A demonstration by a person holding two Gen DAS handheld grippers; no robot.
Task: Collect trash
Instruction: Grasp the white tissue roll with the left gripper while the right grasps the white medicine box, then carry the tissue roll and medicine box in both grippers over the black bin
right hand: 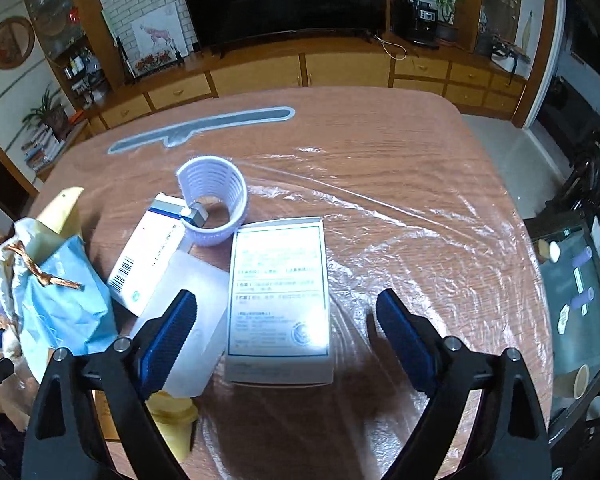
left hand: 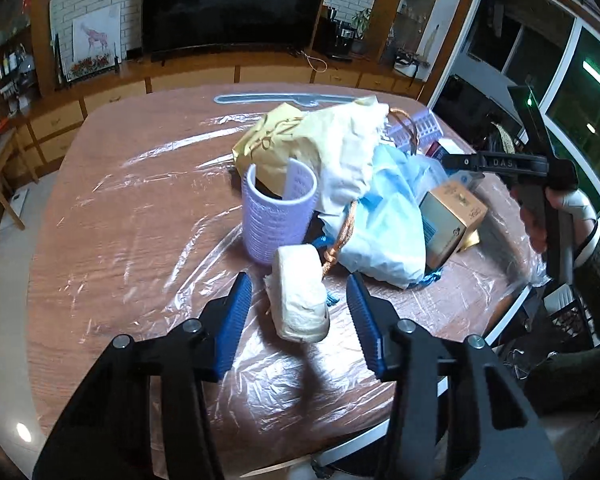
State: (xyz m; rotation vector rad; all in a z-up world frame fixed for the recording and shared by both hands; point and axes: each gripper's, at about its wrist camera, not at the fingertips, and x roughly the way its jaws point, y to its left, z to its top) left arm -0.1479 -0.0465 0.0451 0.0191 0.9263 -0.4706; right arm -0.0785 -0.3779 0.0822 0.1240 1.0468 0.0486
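On the wooden table (right hand: pixel 400 140), under a sheet of crinkled clear plastic (right hand: pixel 420 248), the litter sits in one loose heap, and both tongs are closing in on it. Left gripper (left hand: pixel 299 312) is wide open, blue pads either side of a cream-coloured wad (left hand: pixel 300 296) that looks like a folded tissue or soft packet; the pads aren't touching it yet, and it holds nothing. Just behind stands a lilac ribbed cup (left hand: pixel 278 216), with a crumpled yellow paper bag (left hand: pixel 324 144), blue plastic wrap (left hand: pixel 388 220) and a small gold box (left hand: pixel 452 216) piled up beyond.

Right gripper (right hand: pixel 288 336) is spread just as wide and empty too, hovering over a white printed carton (right hand: pixel 278 296) lying flat, with a translucent plastic tub (right hand: pixel 196 312) beside its left finger and a barcoded medicine box (right hand: pixel 148 256) further back.

By my reading this is the reach-and-grasp stage, nothing collected by either tool. Next call: left drops a touch and squeezes the wad gently. Right has the harder job, since that carton looks broad for the span, so taking it by an edge seems wiser.
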